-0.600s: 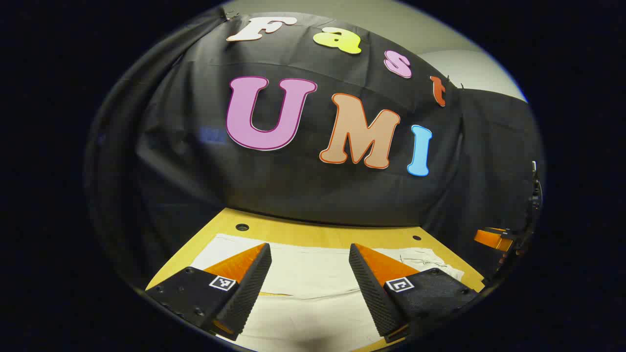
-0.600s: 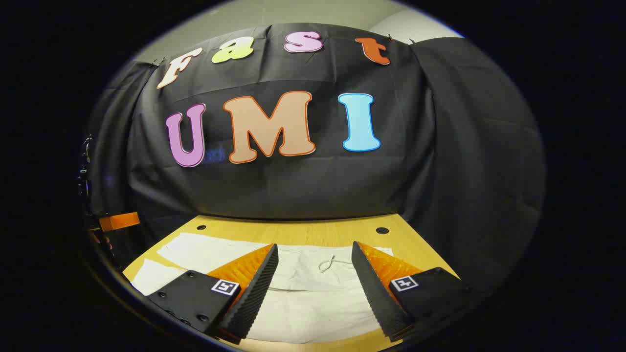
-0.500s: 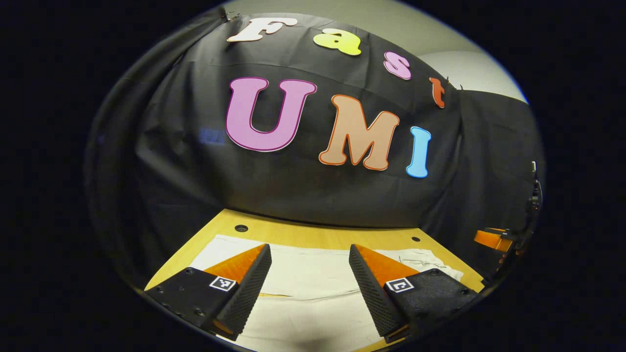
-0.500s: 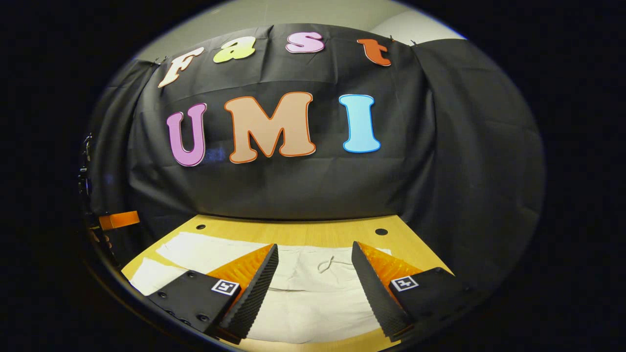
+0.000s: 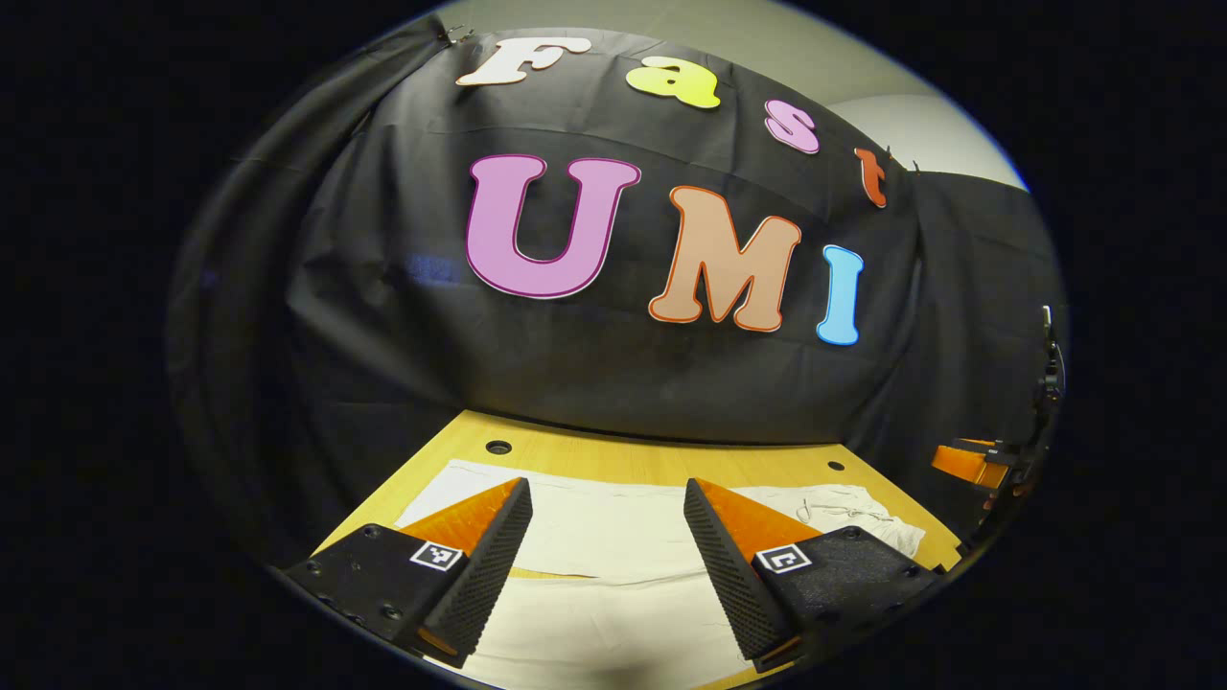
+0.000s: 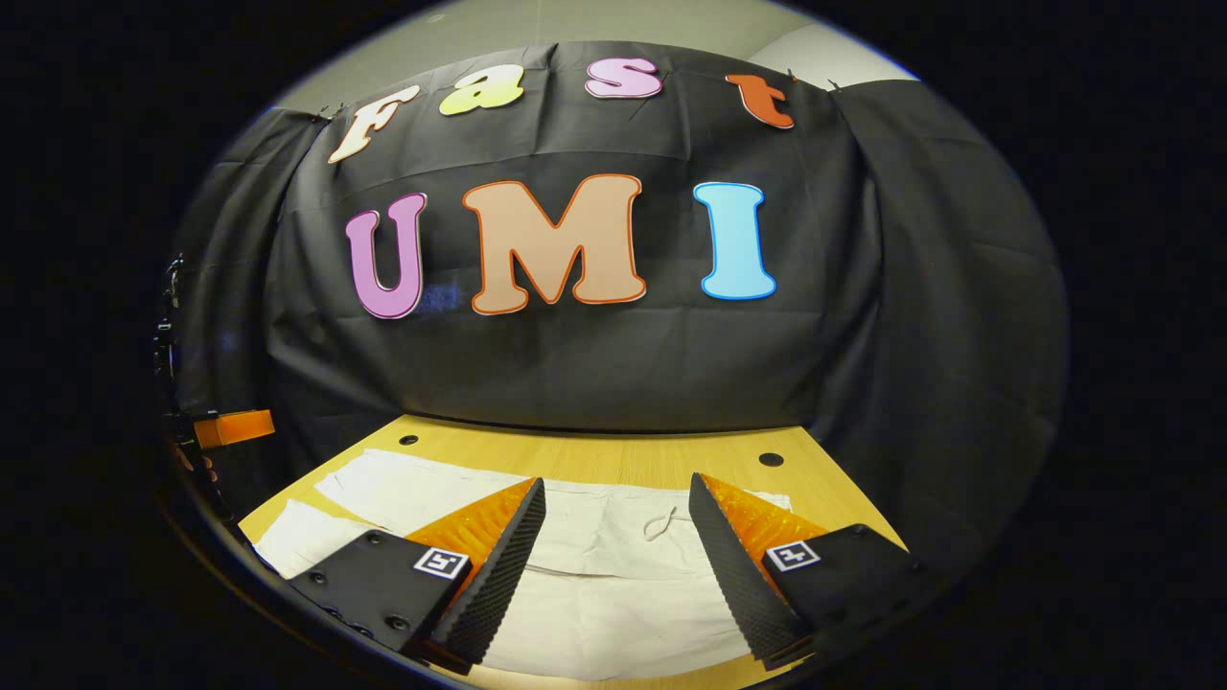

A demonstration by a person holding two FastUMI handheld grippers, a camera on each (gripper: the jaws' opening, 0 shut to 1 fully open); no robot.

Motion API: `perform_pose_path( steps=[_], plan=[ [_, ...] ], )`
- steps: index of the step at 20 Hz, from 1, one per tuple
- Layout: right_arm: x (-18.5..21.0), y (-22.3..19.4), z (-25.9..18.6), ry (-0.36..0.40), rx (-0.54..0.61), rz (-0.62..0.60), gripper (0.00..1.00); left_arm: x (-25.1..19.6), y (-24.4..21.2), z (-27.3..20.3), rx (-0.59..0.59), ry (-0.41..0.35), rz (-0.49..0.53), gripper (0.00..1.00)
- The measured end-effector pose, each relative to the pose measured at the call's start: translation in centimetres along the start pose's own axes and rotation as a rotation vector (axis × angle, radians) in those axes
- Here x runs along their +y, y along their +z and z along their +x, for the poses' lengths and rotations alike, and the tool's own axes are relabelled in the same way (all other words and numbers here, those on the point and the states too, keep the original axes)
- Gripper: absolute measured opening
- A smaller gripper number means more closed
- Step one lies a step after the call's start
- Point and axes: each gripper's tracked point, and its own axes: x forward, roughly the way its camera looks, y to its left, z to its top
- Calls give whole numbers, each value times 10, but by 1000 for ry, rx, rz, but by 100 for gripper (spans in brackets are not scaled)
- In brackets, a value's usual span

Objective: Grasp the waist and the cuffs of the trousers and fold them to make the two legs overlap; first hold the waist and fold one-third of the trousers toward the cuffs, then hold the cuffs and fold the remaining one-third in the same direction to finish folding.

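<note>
White trousers (image 6: 613, 585) being seen lying flat on wooden table (image 6: 594, 455), legs apart. Left gripper (image 5: 606, 551), right gripper (image 6: 613, 556) being held above, jaws spread, empty. Cloth judged soft, light, floppy; waistband near drawstring (image 6: 659, 522) and cuffs being favoured for grasping.

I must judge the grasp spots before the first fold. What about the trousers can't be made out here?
- Trousers' near hem: left gripper view, cut off by the lower edge and own fingers.
- Cuffs: right gripper view, past the left edge.
- Drawstring: too small to trace.
</note>
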Motion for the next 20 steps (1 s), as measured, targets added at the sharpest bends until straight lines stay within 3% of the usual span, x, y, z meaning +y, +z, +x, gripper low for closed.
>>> perform_pose_path(
  steps=[5, 10, 20],
  plan=[
    [5, -5, -1, 21, 14, -4, 97, 9, -6, -8, 14, 20, -5, 95],
    [1, -10, -5, 24, 33, -21, 96, 28, -42, -22, 108, -12, 106, 95],
    [6, -19, -17, -8, 56, -45, 96, 76, -132, -51, 420, -178, 240, 95]
  ],
)
